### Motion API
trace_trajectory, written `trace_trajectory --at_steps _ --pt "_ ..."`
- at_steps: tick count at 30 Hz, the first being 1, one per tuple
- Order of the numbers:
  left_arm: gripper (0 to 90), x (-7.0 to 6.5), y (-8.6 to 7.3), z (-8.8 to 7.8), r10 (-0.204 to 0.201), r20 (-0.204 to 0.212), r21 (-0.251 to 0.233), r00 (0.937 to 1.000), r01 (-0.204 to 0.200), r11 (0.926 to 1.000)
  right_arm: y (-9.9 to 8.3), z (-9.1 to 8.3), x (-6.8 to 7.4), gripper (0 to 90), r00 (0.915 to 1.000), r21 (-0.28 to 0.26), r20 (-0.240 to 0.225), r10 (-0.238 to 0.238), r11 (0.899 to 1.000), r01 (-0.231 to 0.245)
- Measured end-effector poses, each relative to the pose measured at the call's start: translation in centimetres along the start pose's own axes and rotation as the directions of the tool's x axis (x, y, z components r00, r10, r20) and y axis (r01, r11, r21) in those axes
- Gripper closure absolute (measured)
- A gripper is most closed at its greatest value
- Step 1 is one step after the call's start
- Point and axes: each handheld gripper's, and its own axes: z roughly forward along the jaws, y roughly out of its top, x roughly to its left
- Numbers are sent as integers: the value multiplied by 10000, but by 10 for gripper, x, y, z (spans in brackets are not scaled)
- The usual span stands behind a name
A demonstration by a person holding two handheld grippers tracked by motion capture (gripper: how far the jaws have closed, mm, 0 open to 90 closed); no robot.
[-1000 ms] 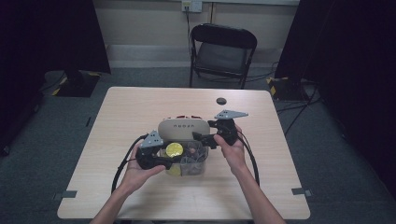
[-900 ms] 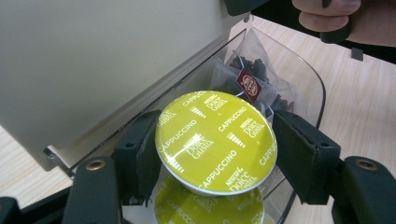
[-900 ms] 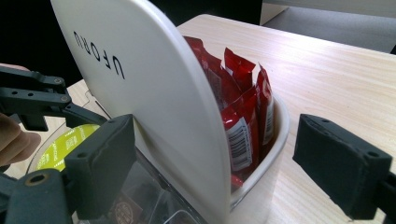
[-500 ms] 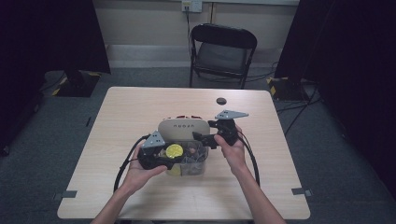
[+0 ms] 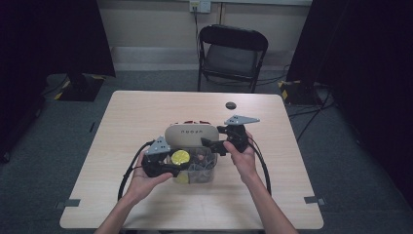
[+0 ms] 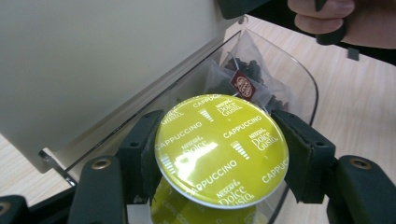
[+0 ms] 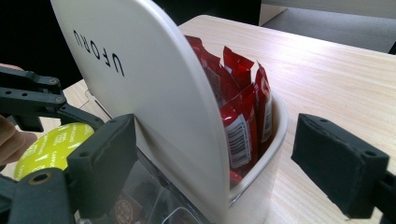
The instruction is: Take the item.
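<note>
A yellow-green cappuccino capsule sits flat between the pads of my left gripper, which is shut on its rim. It hangs over the clear bin of a cream organizer, with another like capsule just below it. In the high view the capsule shows at the bin's left side, in my left gripper. My right gripper stands open astride the organizer's upright cream panel; its right pad is well apart from the panel. In the high view my right gripper is at the organizer's right end.
Red sachets stand packed in the cream tray behind the panel. A pyramid tea bag lies in the clear bin. A small black round thing lies on the table farther back. A black folding chair stands beyond the far edge.
</note>
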Motion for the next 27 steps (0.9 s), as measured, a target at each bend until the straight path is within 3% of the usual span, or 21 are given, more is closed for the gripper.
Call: trace_trajectory --at_steps 7,9,16,18,27 --pt "376 -3 2 -5 -17 66 -123 10000 18 9999 0 0 0 134 10000 -15 25 26 10000 -26" --pt "376 -3 2 -7 -62 176 -354 9998 68 9994 0 0 0 135 10000 -12 20 21 10000 -21" --pt "377 0 2 -19 -241 -31 -484 9997 240 9985 0 -1 0 133 10000 -11 27 7 10000 -7" --pt "377 1 2 -21 -133 -131 -484 9998 126 9987 0 -1 0 134 10000 -8 26 5 10000 -5" --pt "377 3 1 -37 -184 -70 -713 9998 179 9973 0 -1 0 132 10000 2 24 32 10000 -32"
